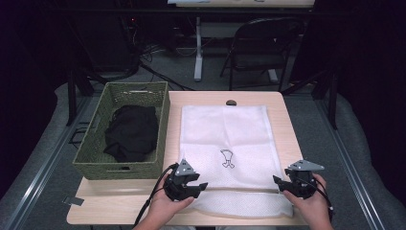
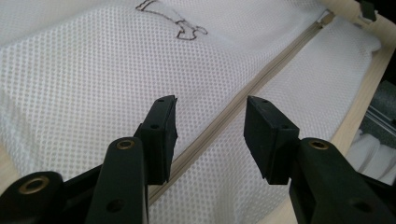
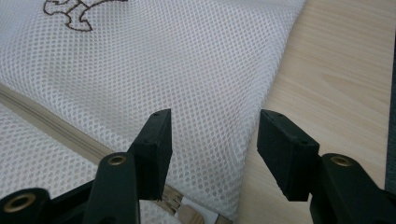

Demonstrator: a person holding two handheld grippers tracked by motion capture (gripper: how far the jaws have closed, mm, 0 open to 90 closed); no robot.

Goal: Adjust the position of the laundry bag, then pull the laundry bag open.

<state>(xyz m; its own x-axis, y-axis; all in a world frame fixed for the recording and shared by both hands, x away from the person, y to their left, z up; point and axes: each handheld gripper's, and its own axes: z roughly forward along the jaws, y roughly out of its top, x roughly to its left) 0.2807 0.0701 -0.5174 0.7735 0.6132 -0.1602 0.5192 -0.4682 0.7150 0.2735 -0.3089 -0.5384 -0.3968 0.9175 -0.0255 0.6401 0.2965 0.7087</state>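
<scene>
High view: white mesh bag [image 1: 223, 143] lies flat on the table [image 1: 280, 110], its zipper [image 1: 239, 190] along the 6 o'clock edge.
Left gripper [image 1: 193, 184]: jaws wide, empty, astride the zipper at the bag's 7 o'clock corner.
Right gripper [image 1: 279, 183]: jaws wide, empty, at the bag's 5 o'clock corner.
Basket [image 1: 94, 143]: at 9 o'clock, with black cloth [image 1: 131, 133] inside.

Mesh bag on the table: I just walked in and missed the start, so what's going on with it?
A person holds a claw in each hand at the near end of a white mesh bag lying flat on the table. The left claw and the right claw are both open, at the two ends of the bag's zipper, gripping nothing. Black clothes lie in the basket to the left.
</scene>
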